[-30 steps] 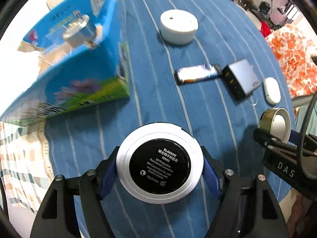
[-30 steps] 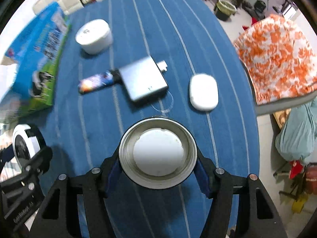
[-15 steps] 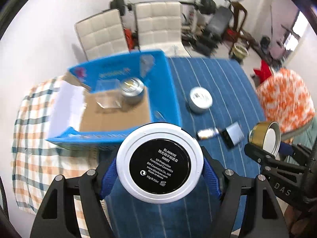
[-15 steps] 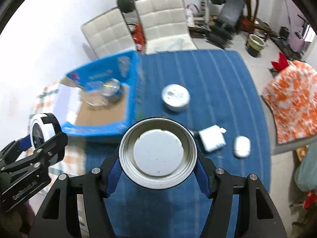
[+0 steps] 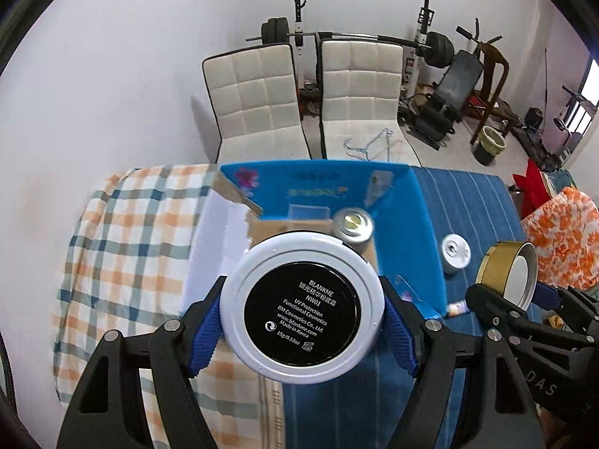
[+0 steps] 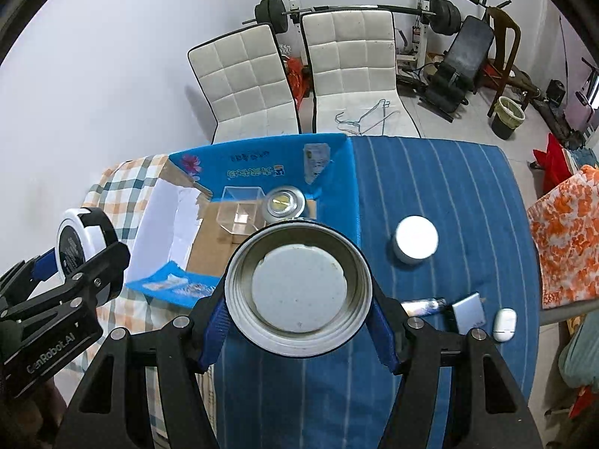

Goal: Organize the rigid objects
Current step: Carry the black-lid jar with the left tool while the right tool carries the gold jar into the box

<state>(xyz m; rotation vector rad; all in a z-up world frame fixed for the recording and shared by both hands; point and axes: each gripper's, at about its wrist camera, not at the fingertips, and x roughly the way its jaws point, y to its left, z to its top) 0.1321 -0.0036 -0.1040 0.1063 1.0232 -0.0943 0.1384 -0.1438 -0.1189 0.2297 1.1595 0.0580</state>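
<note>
My left gripper [image 5: 301,331] is shut on a round white compact with a black label [image 5: 301,310], held high above the near edge of the open blue box [image 5: 426,224]. My right gripper [image 6: 297,327] is shut on a round gold-rimmed metal lid [image 6: 298,286], also held high, just right of the box [image 6: 346,187]. The box holds a clear plastic cube [image 6: 239,213] and a silver round tin [image 6: 283,204]. On the blue striped cloth lie a white round jar [image 6: 415,239], a small tube [image 6: 423,307], a grey flat device [image 6: 470,312] and a white oval case [image 6: 504,324].
The table has a blue striped cloth [image 6: 449,194] on the right and a checked cloth [image 5: 131,232] on the left. Two white chairs [image 6: 292,75] stand behind the table. Gym equipment and a bin [image 6: 507,116] are further back. An orange floral cushion [image 6: 565,239] is at the right.
Both grippers have risen and pulled back with their objects still held. The view has gone from close over the table to a high view of the whole table, box and room.
</note>
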